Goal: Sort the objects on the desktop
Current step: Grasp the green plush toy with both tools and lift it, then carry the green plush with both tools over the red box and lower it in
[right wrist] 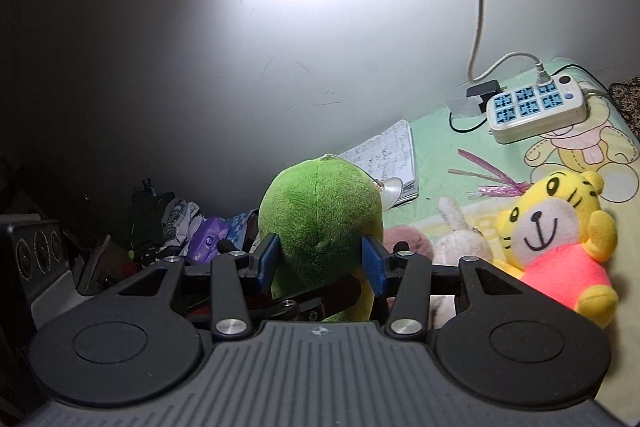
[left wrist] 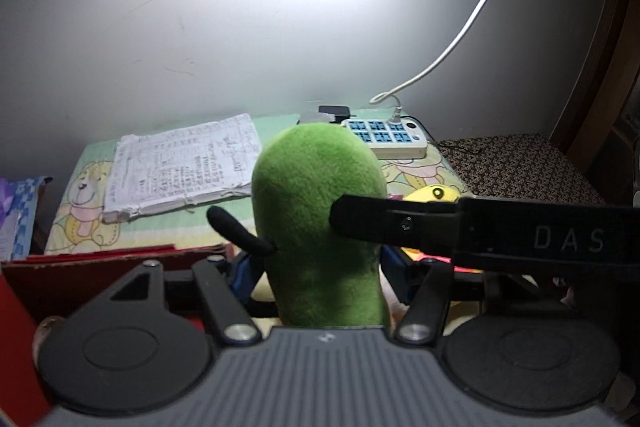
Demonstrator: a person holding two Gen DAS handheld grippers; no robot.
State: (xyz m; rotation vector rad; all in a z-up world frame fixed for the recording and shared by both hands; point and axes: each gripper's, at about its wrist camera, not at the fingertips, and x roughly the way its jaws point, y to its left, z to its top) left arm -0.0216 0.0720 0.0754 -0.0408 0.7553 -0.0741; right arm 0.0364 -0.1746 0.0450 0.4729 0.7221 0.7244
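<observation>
A green plush toy (left wrist: 316, 211) with a thin black arm (left wrist: 236, 231) stands upright between both grippers. My left gripper (left wrist: 318, 267) is shut on its lower body, a blue pad pressing each side. In the right wrist view the same green plush toy (right wrist: 320, 211) fills my right gripper (right wrist: 322, 261), whose blue pads (right wrist: 374, 267) squeeze its flanks. The right gripper's black finger (left wrist: 400, 223) crosses in from the right and touches the toy's side. A finger of the left gripper (right wrist: 320, 295) shows low behind the toy.
A yellow tiger plush (right wrist: 556, 239) in a pink shirt lies to the right beside a white rabbit plush (right wrist: 460, 239). A power strip (left wrist: 386, 137) and a written notebook (left wrist: 180, 163) lie by the wall on the bear-print cloth (left wrist: 80, 211). A red box (left wrist: 80, 275) is near left.
</observation>
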